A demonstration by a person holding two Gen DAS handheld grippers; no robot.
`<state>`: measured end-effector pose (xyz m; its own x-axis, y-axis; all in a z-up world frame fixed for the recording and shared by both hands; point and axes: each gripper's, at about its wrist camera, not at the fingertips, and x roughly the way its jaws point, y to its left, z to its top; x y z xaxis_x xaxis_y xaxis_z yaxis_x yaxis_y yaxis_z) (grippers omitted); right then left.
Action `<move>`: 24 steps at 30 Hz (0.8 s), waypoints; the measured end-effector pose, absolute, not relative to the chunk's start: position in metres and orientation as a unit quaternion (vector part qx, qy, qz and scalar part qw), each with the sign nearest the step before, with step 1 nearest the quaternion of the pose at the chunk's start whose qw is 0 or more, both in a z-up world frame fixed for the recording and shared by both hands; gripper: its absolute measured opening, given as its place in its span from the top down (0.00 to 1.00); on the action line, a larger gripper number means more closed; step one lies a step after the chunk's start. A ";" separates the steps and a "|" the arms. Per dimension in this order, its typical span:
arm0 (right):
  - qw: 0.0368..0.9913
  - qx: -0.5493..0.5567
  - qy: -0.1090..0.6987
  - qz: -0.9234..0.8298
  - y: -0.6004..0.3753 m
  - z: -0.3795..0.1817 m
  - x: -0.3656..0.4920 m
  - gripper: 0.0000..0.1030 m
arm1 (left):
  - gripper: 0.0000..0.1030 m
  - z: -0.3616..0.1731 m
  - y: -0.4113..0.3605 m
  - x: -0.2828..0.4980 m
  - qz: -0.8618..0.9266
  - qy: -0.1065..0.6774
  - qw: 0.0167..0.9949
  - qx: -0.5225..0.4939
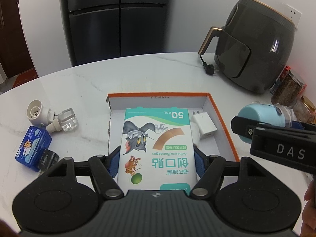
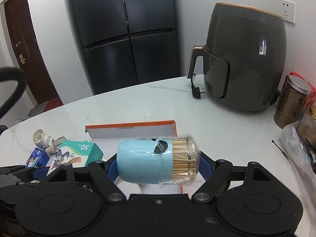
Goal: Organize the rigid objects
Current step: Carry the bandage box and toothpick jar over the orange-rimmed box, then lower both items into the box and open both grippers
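Observation:
My left gripper is shut on a white and green bandage box with a cartoon cat, held over the open orange-rimmed cardboard box. A white charger plug lies inside that box at the right. My right gripper is shut on a light blue toothpick holder, held sideways above the orange box. The holder also shows in the left wrist view at the right. The bandage box shows in the right wrist view at the left.
On the white marble table, left of the box, lie a white plug-in device with a clear bottle, a blue tin and a dark packet. A grey air fryer and jars stand at the right.

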<state>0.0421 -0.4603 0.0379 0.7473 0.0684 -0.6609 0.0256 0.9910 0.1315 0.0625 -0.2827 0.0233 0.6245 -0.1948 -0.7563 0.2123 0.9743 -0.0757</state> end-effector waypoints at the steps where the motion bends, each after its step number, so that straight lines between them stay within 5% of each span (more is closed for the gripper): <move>1: 0.932 0.066 0.356 0.012 -0.461 0.037 0.045 0.11 | 0.31 0.023 -0.283 0.065 -0.112 0.419 0.901 0.009; 24: 0.920 0.070 0.386 0.031 -0.456 0.015 0.119 0.11 | 0.31 0.000 -0.290 0.109 -0.104 0.442 0.891 -0.005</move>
